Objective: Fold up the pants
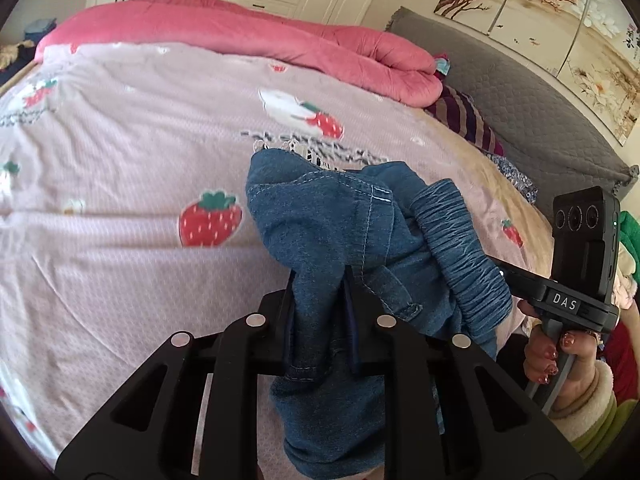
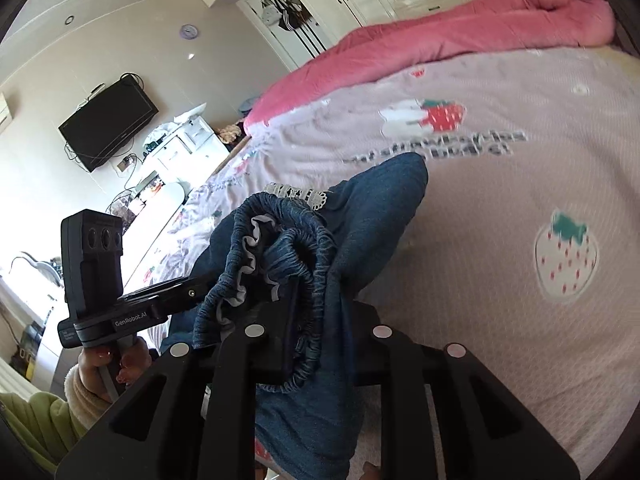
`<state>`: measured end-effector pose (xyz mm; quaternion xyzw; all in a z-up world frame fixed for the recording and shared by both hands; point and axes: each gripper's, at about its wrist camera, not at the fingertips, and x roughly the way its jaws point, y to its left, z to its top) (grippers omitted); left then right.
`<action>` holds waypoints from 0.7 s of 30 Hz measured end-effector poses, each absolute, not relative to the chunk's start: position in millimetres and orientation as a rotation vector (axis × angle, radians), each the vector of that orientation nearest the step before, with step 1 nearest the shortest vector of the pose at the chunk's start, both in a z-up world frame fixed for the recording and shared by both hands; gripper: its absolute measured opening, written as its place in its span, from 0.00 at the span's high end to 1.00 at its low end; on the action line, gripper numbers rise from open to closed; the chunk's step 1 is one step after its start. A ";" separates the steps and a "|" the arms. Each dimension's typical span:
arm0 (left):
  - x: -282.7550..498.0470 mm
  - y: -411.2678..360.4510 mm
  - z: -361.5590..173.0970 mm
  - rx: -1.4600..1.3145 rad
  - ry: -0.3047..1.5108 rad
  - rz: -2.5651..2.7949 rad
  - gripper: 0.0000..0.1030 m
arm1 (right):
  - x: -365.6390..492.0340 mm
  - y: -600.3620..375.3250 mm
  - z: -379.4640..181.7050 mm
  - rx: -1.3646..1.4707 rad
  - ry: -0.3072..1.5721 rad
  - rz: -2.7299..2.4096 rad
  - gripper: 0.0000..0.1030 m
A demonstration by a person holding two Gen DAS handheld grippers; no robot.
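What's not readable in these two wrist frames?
- Pants legs: both views, bunched; lower part cut off behind the tongs' frames and the bottom edge.
- Left tongs pads: left view, wrapped in denim.
- Right tongs pads: right view, covered by the waistband.
- Sheet lettering: right view, motion-blurred.

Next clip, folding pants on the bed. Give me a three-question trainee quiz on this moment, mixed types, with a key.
1. True or false: the pants lie flat on the bedsheet.
2. Which gripper pinches the elastic waistband? A) left gripper B) right gripper C) neither
3. Fill in: the folded quilt at the far side of the bed is ____ in colour.

Key: 1 false, both grippers hold them bunched above the sheet; 2 B; 3 pink.
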<state>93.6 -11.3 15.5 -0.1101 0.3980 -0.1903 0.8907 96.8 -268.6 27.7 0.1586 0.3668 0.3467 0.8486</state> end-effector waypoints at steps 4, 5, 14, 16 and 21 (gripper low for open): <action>107.9 -12.3 30.3 -0.203 0.790 -0.370 0.88 | 114.4 -261.2 46.2 0.302 0.734 0.725 0.83; 114.4 -12.7 34.0 -0.195 0.781 -0.360 0.88 | 122.0 -259.3 49.6 0.301 0.728 0.722 0.83; 183.5 -9.4 34.3 -0.160 0.788 -0.310 0.88 | 188.7 -245.6 45.5 0.303 0.744 0.696 0.83; 193.4 -6.5 27.4 -0.173 0.800 -0.306 0.88 | 202.6 -242.5 40.0 0.308 0.765 0.691 0.83; 210.4 0.3 2.9 -0.205 0.844 -0.300 0.88 | 228.0 -235.4 19.8 0.308 0.830 0.679 0.83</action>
